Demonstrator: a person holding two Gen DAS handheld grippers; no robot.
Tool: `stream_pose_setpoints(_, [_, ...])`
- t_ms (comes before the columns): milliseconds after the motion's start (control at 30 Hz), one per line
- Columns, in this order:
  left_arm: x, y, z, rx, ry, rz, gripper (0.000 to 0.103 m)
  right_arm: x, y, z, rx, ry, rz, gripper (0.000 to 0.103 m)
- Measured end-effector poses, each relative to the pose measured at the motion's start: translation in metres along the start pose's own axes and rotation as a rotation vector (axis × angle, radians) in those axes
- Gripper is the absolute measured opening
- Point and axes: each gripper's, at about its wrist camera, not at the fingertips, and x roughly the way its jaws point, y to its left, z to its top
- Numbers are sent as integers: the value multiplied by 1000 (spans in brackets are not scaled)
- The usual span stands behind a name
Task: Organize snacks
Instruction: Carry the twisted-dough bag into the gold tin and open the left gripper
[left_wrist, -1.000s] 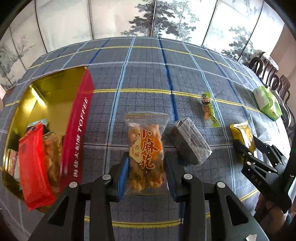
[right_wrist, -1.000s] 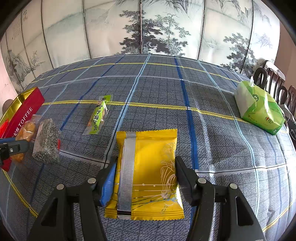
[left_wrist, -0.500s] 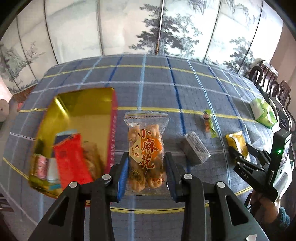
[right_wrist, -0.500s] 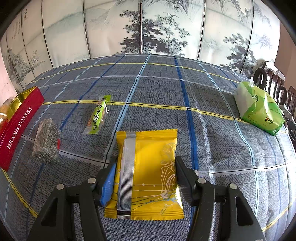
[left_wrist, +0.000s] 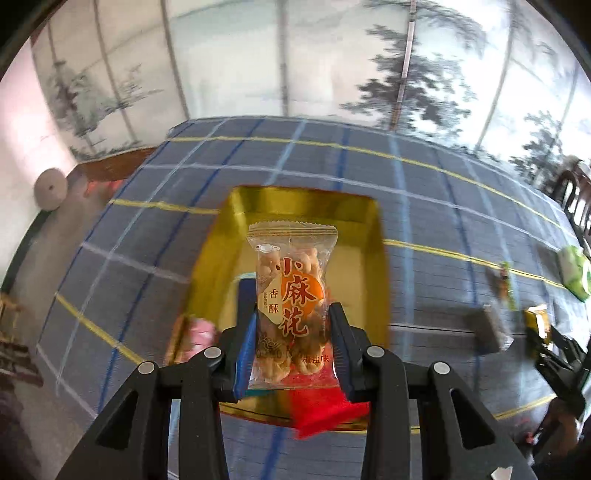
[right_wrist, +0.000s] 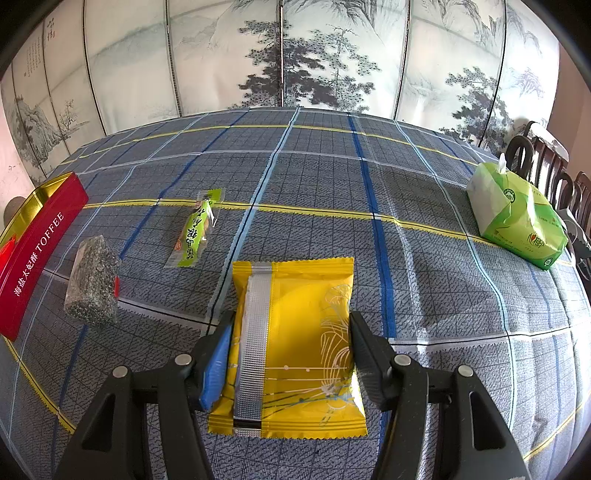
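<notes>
My left gripper (left_wrist: 291, 347) is shut on a clear packet of fried dough twists (left_wrist: 291, 295) and holds it in the air over the open gold-lined tin (left_wrist: 306, 206). Inside the tin lie a red packet (left_wrist: 325, 410) and a pink one (left_wrist: 201, 332). My right gripper (right_wrist: 290, 347) is closed on the sides of a yellow foil packet (right_wrist: 303, 314) that rests on the plaid tablecloth. The tin's red TOFFEE wall (right_wrist: 33, 251) shows at the far left of the right wrist view.
A grey sesame bar packet (right_wrist: 92, 288) and a slim green snack packet (right_wrist: 197, 229) lie on the cloth between tin and yellow packet. A green tissue pack (right_wrist: 517, 218) sits at the right edge near dark wooden chairs (right_wrist: 546, 162). A painted folding screen stands behind the table.
My left gripper has carried the dough-twist packet up and leftward, from the cloth beside the tin to above the tin's inside. The right gripper and yellow packet have not moved.
</notes>
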Motion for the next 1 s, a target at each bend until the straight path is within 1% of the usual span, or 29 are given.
stream_pose_setpoints(133, [11, 23, -2, -29, 26, 30, 33, 0, 0, 0, 0, 0, 0, 61])
stream_pose_setpoints(333, [24, 44, -7, -62, 55, 36, 33, 0, 0, 0, 0, 0, 0, 61])
stream_pose_setpoints(500, [35, 45, -13, -51, 84, 34, 33, 0, 0, 0, 0, 0, -1, 61])
stream_pose_setpoints(767, [39, 46, -18, -37, 87, 39, 34, 0, 0, 0, -1, 0, -1, 61])
stream_pose_setpoints(1000, [41, 47, -22, -31, 95, 41, 38, 0, -1, 0, -2, -1, -5, 60])
